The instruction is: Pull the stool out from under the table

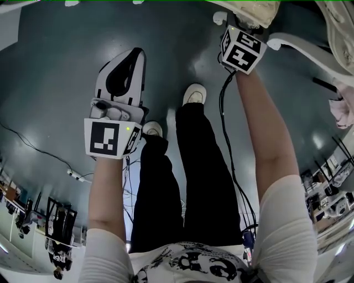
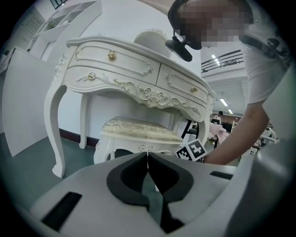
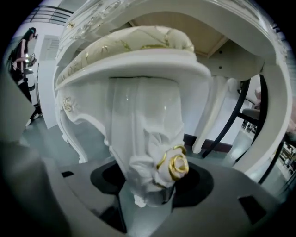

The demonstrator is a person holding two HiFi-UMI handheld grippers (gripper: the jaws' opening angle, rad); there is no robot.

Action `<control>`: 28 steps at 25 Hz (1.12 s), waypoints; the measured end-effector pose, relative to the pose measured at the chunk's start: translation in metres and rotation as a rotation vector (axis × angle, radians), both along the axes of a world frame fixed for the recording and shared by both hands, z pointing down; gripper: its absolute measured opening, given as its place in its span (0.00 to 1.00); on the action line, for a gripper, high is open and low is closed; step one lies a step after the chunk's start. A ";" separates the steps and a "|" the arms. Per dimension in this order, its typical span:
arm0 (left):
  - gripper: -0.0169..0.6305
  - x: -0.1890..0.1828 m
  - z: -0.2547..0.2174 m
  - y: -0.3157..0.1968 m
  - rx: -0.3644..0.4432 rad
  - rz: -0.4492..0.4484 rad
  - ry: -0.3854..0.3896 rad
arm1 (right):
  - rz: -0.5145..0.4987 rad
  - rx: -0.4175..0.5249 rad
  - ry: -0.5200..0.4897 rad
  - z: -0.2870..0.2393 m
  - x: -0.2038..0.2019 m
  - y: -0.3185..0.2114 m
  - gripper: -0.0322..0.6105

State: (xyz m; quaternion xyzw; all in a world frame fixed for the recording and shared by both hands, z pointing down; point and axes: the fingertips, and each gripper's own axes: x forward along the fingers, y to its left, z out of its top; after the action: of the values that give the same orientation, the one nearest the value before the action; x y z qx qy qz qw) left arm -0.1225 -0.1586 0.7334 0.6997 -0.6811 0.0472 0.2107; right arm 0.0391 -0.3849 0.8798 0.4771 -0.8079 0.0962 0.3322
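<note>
The white carved stool (image 2: 138, 132) with a cream and gold cushion stands under the ornate white dressing table (image 2: 134, 69). In the right gripper view the stool's corner leg (image 3: 148, 152), with a gold rose carving (image 3: 178, 166), stands between the jaws of my right gripper (image 3: 152, 194). These jaws are open wide and their pads stand off the leg on both sides. In the head view my right gripper (image 1: 237, 25) reaches forward to the stool's edge (image 1: 251, 10). My left gripper (image 1: 124, 72) hangs in the air away from the stool, with the tips of the left gripper (image 2: 148, 159) meeting on nothing.
The person's black-trousered legs (image 1: 188, 166) and white shoes stand on the grey-blue floor behind both grippers. Black cables (image 1: 227, 127) trail down from the right gripper. A curved table leg (image 3: 273, 115) and a black chair frame (image 3: 240, 111) are right of the stool. A white panel (image 2: 23, 106) leans at left.
</note>
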 end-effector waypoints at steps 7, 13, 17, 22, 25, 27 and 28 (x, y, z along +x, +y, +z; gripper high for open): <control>0.06 0.009 0.005 0.008 -0.027 -0.024 0.028 | 0.005 0.028 0.025 -0.004 -0.001 -0.002 0.47; 0.06 0.014 0.009 0.015 -0.050 -0.014 0.030 | -0.011 0.008 0.023 -0.004 -0.002 0.010 0.47; 0.06 0.008 0.003 0.023 -0.053 -0.051 0.074 | -0.028 -0.014 0.024 -0.005 0.000 0.025 0.47; 0.06 0.015 0.000 0.034 -0.051 -0.010 0.071 | -0.076 -0.037 0.040 -0.004 0.012 0.048 0.46; 0.06 0.018 0.001 0.042 -0.051 0.020 0.055 | -0.098 -0.043 0.043 -0.004 0.017 0.062 0.46; 0.06 0.020 0.001 0.049 -0.049 0.029 0.054 | -0.106 -0.045 0.044 -0.005 0.022 0.074 0.46; 0.06 0.022 0.001 0.053 -0.047 0.035 0.055 | -0.108 -0.046 0.044 -0.005 0.024 0.081 0.46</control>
State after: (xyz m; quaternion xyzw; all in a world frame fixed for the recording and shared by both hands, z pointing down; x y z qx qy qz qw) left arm -0.1007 -0.1057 0.7343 0.7073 -0.6615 0.0473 0.2448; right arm 0.0631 -0.3040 0.8753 0.4271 -0.8226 0.0860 0.3654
